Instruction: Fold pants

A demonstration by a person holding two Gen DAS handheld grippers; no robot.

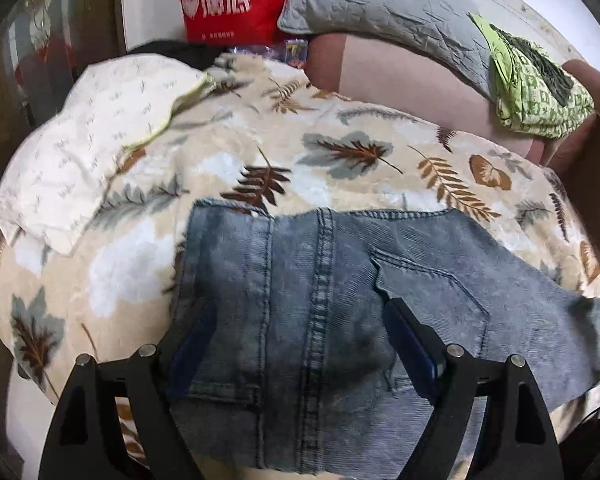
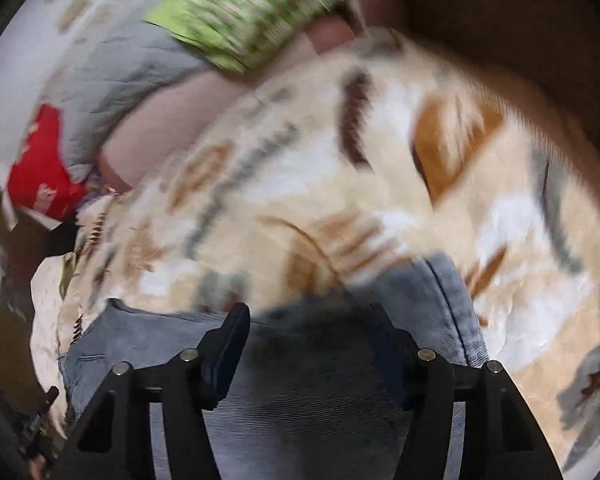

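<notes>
The left gripper [image 1: 296,320] hangs over the pants with its jaws spread wide, denim showing between and under them but nothing pinched; the black fingers with blue pads [image 1: 410,344] stand clear of the cloth, which suggests a fold has been laid and let go. The right gripper [image 2: 308,336] also has its jaws apart and holds nothing, above the denim's rounded edge; its view is badly smeared, so finer detail there cannot be read.

The widest thing in sight is the cream plush blanket printed with brown and grey-blue leaves [image 1: 340,160], which serves as the soft folding surface. On it lie the faded blue denim pants [image 1: 320,272], flattened, with a double-stitched seam running up the middle and a back pocket to the right of it. They look already folded at least once into a compact block, so I judge the task well along, with perhaps one more fold or a smoothing left.

Set back out of the way are a grey quilted pillow [image 1: 380,4], a white patterned cloth [image 1: 92,136] on the blanket's left, a red bag with white lettering [image 1: 236,0], and a crumpled green-and-white patterned garment [image 1: 540,92].
</notes>
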